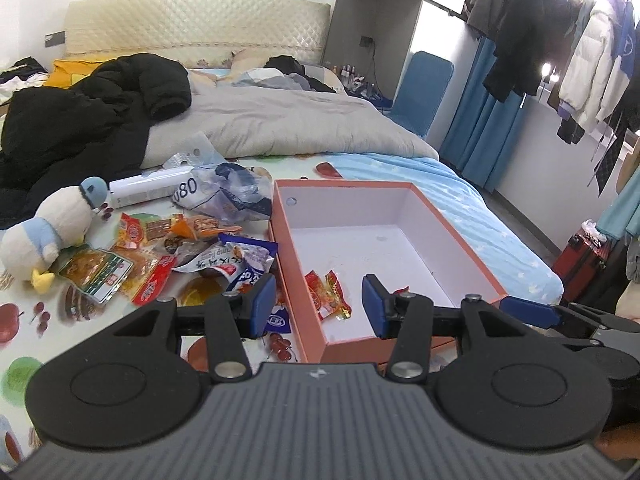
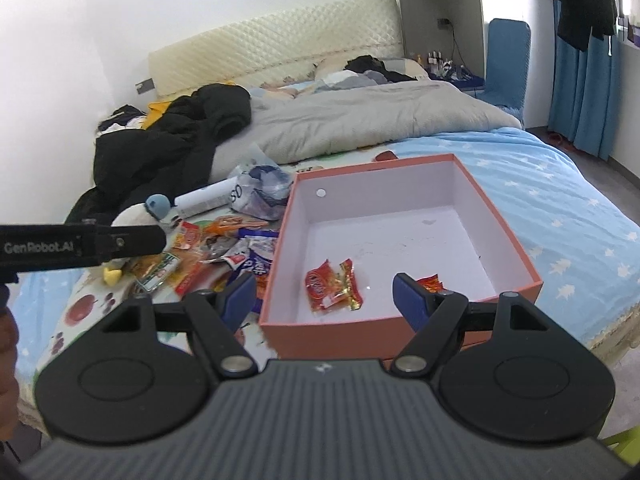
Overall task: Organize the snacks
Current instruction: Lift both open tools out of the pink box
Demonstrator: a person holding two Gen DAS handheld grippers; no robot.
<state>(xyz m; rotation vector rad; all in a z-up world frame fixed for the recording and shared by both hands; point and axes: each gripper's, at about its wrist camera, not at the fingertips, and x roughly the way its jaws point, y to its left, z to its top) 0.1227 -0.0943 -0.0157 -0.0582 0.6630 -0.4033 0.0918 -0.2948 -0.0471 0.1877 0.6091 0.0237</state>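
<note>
An orange box [image 1: 348, 206] [image 2: 380, 192] with a white inside lies open on the bed. Two red and yellow snack packets [image 1: 328, 292] [image 2: 334, 286] lie on its floor near the front. A third red packet [image 2: 428, 282] peeks out behind a finger. A heap of loose snack packets [image 1: 180, 248] [image 2: 216, 248] lies on the sheet left of the box. My left gripper [image 1: 319, 306] hovers open over the box's near left corner, nothing between its pads. My right gripper [image 2: 325, 300] hangs open above the box's front wall, also empty.
A plush toy [image 1: 52, 224] [image 2: 132, 216], a white tube [image 1: 152, 188] and a crumpled plastic bag [image 1: 236, 192] lie behind the snack heap. A black jacket [image 1: 80, 120] and a grey duvet [image 1: 300, 120] cover the far bed. A red suitcase [image 1: 580, 256] stands on the floor to the right.
</note>
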